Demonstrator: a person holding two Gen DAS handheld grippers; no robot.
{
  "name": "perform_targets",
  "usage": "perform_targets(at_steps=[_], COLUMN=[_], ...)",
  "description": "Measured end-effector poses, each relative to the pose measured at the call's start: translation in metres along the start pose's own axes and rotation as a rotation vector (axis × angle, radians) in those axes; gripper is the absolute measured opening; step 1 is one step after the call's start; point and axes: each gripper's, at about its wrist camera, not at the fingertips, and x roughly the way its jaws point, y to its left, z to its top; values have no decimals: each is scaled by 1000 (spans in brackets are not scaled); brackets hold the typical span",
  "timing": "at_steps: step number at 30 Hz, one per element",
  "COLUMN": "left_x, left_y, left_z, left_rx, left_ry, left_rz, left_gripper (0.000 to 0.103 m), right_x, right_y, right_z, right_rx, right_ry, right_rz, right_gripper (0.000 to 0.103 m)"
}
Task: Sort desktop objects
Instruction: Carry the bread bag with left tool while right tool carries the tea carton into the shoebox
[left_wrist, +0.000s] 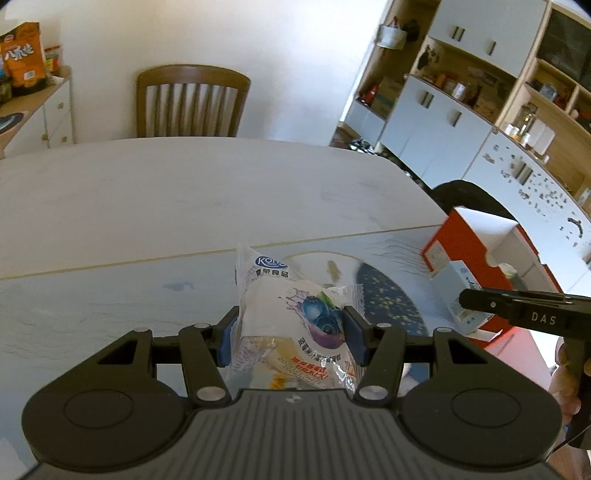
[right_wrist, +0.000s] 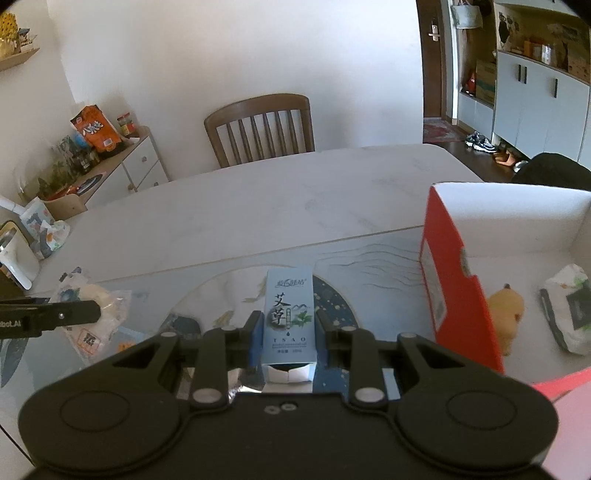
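My left gripper (left_wrist: 290, 328) is shut on a clear snack packet with a blueberry print (left_wrist: 291, 317), held above the table mat (left_wrist: 391, 295). My right gripper (right_wrist: 288, 328) is shut on a light blue carton with Chinese lettering (right_wrist: 289, 317), held above the mat, left of the red box (right_wrist: 454, 280). The red box is open; a yellow toy (right_wrist: 508, 306) and a white wipes pack (right_wrist: 569, 306) lie inside. In the left wrist view the right gripper (left_wrist: 461, 301) holds the carton (left_wrist: 456, 291) beside the red box (left_wrist: 461, 240). The right wrist view shows the left gripper (right_wrist: 98, 312) with the packet (right_wrist: 98, 321).
A white table (left_wrist: 184, 199) stretches ahead with a wooden chair (left_wrist: 192, 99) behind it. A sideboard with an orange snack bag (right_wrist: 98, 129) stands at the left. Cups and a tissue pack (right_wrist: 44, 232) sit at the table's left edge. Cabinets (left_wrist: 443, 122) line the right.
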Motion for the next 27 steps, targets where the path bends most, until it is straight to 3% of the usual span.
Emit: perform_targets(at_steps=[14, 27], left_x=[10, 34], left_y=[-74, -155], left_z=[3, 18], left_rx=[109, 218], left_ry=[30, 40], left_rz=[-141, -273], left_gripper=[56, 56], right_x=[-48, -79], right_y=[-28, -85], right_z=[-5, 0], right_rx=[55, 94], right_ry=[-38, -88], right_rz=[5, -82], right_gripper=[28, 28])
